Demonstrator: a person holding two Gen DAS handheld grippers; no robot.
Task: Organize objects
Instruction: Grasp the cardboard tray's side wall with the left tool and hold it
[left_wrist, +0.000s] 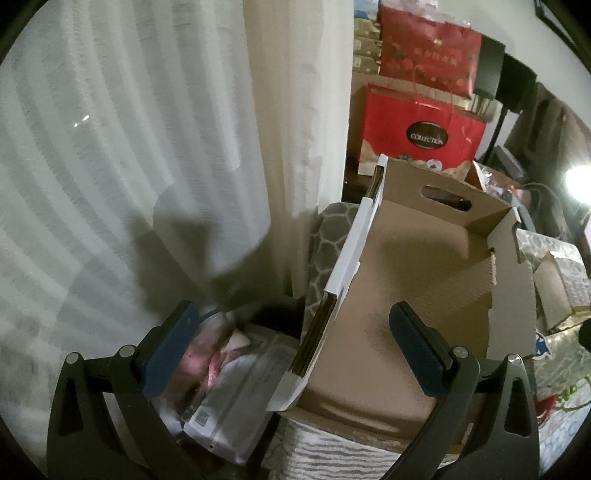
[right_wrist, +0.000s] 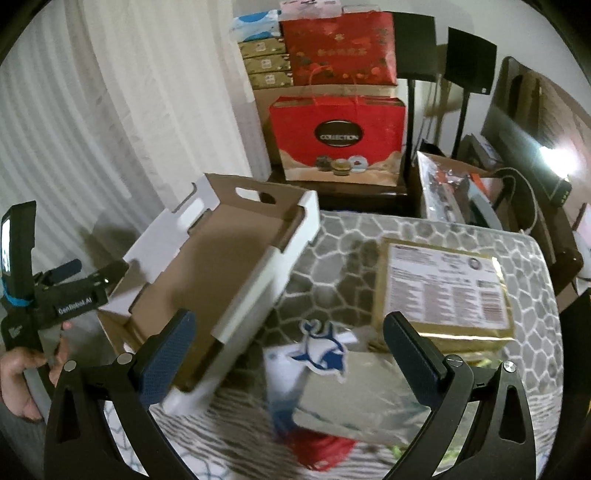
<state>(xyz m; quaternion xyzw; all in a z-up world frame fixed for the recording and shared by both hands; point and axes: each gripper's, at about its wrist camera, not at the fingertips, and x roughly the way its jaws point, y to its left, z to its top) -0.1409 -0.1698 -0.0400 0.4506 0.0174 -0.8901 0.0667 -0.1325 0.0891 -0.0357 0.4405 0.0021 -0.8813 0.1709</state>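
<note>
One cardboard box (right_wrist: 207, 266) sits empty; both grippers' fingers (right_wrist: 168, 354) spread, holding nothing.

Dim room around me, glaring lamp (left_wrist: 580, 182) at far right, my shadow on the pale curtain (left_wrist: 129, 147), motion blur near my jaws, fisheye-bent edges, black corners

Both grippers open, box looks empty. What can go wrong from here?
1. The cardboard box looks to sit near the left edge of the patterned surface; a push from the left gripper might tip it off toward the curtain.
2. The right gripper hangs open over the silver package, which overlaps other items; a grab may drag those along.
3. The gold package looks glossy and may slip.
</note>
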